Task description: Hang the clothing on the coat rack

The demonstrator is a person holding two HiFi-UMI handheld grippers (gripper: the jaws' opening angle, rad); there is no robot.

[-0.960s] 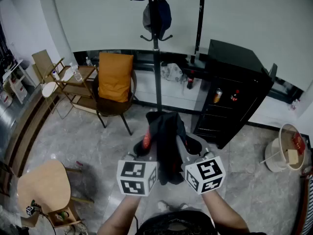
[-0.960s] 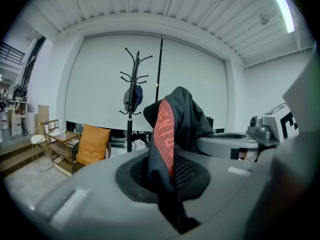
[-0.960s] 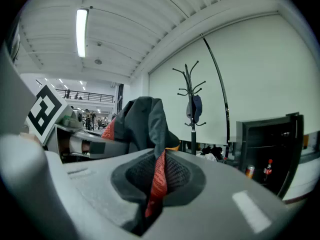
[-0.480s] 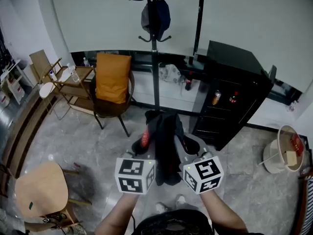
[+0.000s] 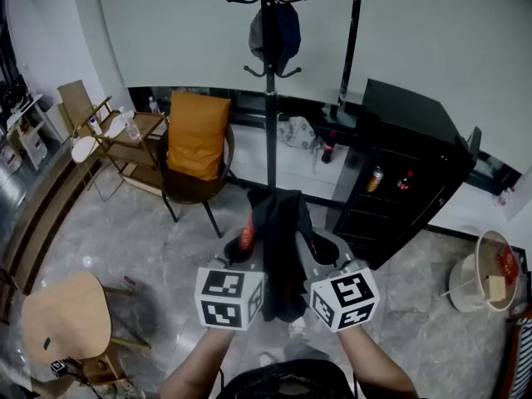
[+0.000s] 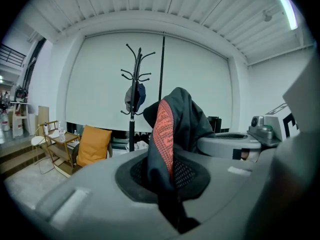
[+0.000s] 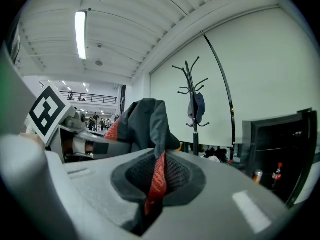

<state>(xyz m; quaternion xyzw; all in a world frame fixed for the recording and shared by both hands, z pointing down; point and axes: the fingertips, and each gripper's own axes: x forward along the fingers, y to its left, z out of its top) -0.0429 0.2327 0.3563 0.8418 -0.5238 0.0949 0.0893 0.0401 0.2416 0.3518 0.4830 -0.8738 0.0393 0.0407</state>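
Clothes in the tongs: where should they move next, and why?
Probably carry it forward and up toward the coat rack. The left tongs and right tongs are both shut on the dark garment, but the rack's hooks stand ahead and higher.

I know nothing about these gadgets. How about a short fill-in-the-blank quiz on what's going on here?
1. The dark garment with red trim is clamped by ____ grippers, the left gripper and the right gripper.
2. The cushion on the chair is ____.
3. A dark cap hangs on the ____.
Missing words: both; orange; coat rack.
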